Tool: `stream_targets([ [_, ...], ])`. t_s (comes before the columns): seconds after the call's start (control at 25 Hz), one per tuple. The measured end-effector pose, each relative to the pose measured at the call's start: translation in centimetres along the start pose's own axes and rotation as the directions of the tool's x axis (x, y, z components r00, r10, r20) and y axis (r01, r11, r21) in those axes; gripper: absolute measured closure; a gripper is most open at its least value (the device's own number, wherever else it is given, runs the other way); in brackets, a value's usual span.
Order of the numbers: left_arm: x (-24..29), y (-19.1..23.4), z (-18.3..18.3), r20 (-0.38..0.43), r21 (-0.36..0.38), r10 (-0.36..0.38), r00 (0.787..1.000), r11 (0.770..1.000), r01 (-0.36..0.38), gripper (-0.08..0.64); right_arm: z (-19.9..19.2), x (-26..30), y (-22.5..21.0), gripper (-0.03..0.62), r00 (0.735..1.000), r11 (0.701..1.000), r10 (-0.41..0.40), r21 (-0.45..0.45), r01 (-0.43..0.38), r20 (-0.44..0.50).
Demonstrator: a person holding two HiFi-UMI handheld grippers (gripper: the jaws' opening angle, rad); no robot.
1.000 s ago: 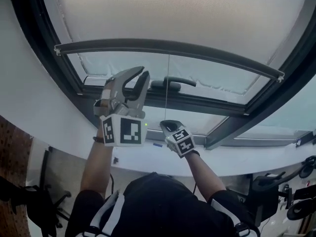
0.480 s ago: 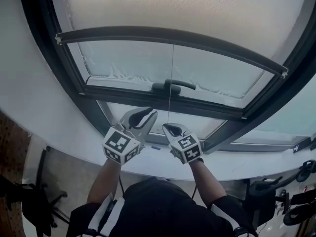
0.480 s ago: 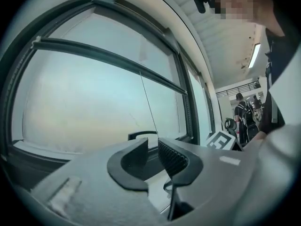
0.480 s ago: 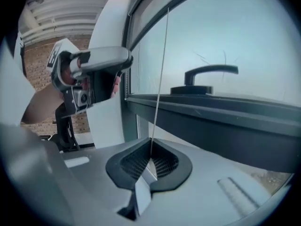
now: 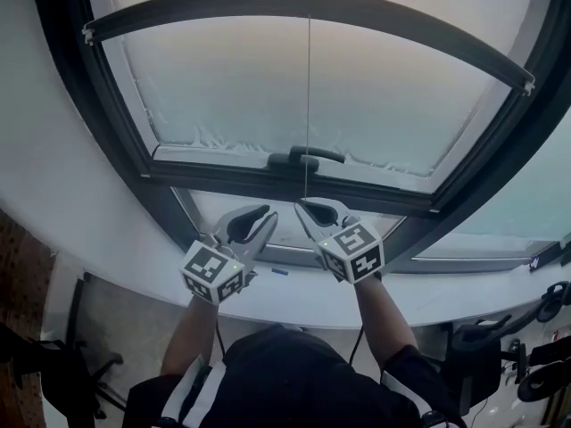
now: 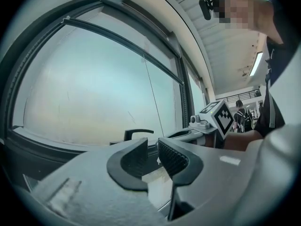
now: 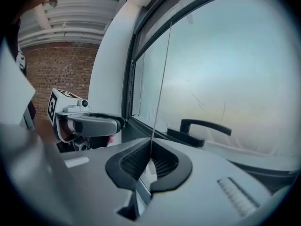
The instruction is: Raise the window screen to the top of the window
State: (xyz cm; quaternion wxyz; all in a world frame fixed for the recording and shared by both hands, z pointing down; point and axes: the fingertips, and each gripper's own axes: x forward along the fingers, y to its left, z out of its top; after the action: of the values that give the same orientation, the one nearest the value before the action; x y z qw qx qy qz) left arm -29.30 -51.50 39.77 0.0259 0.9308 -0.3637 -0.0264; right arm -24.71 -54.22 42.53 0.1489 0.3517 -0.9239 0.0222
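The window screen's dark bottom bar (image 5: 303,3) stands high on the pane, with pale mesh above it. A thin pull cord (image 5: 309,105) runs straight down from the bar into my right gripper (image 5: 303,205), which is shut on the cord (image 7: 162,79) near its lower end. The right gripper (image 7: 150,157) sits just below the black window handle (image 5: 299,159). My left gripper (image 5: 263,212) is level beside it on the left. The left gripper's (image 6: 153,149) jaws are opening, with nothing between them. The cord (image 6: 153,98) hangs beyond the left jaws.
The dark window frame (image 5: 134,141) and white sill (image 5: 107,239) curve round the pane. A second fixed pane (image 5: 535,185) lies to the right. Chairs and desks (image 5: 500,355) stand on the floor behind the person. A brick wall (image 7: 70,74) is at the left.
The screen's bottom bar has climbed up the pane. My right gripper rose with the cord held. My left gripper dropped from the handle's height, rolled, and settled beside the right one.
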Motion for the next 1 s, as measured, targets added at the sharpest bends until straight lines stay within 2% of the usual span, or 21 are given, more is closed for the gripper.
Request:
stream_targets([
  [0.24, -0.4, -0.1, -0.1, -0.011, 0.007, 0.003, 1.000, 1.000, -0.003, 0.485, 1.2, -0.4, -0.2, 0.586, 0.999, 1.000, 0.002, 0.023, -0.003, 0.038],
  [0.4, -0.4, -0.3, 0.1, -0.014, 0.011, -0.003, 1.000, 1.000, 0.003, 0.486, 3.1, -0.7, 0.0, 0.586, 0.997, 1.000, -0.002, -0.022, 0.004, 0.073],
  [0.6, 0.1, -0.4, 1.7, 0.034, 0.027, -0.017, 0.999, 1.000, 0.016, 0.485, 5.0, -0.8, -0.5, 0.586, 0.996, 0.993, -0.031, -0.112, 0.040, 0.078],
  [0.84, -0.4, 0.7, 2.1, 0.051, 0.009, 0.013, 0.999, 1.000, -0.014, 0.485, 9.6, -1.9, -1.4, 0.586, 0.983, 0.989, -0.054, -0.128, 0.077, 0.175],
  [1.0, -0.5, 1.4, 2.3, 0.062, 0.005, 0.031, 0.998, 0.999, -0.031, 0.486, 11.3, -1.4, -2.0, 0.586, 0.987, 0.984, -0.053, -0.159, 0.077, 0.152],
])
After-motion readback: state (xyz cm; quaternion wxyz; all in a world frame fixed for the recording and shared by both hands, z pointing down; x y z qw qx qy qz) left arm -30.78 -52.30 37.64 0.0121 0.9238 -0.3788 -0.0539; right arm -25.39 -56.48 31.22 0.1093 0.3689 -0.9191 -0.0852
